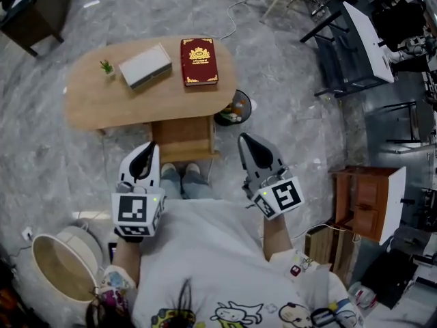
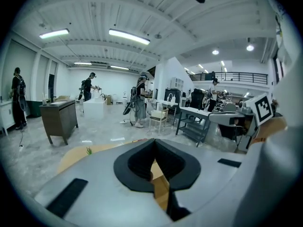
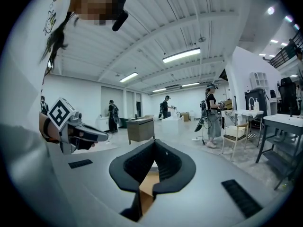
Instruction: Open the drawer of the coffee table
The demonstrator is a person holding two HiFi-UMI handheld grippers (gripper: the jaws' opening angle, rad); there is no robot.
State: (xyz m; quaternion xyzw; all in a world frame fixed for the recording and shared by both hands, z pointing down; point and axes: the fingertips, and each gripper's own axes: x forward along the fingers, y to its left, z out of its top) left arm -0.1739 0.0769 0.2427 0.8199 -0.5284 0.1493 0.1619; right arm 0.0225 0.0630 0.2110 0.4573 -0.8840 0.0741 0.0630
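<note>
**Two clenched tongs, one drawer hanging out**

Both the left tongs point(image 1: 147, 149) and the right tongs point(image 1: 246, 142) were clenched on nothing, held above the drawer point(image 1: 182, 137). It jutted from the near edge of the surface point(image 1: 95, 104), seemingly already open. A further tug risked dragging it off its runners towards the person's feet. A knock could have jolted the red book point(image 1: 199, 61), grey box point(image 1: 145, 65) and small plant point(image 1: 106, 67). Grey marbled floor point(image 1: 54, 162) surrounded it, in a busy workshop.
</note>
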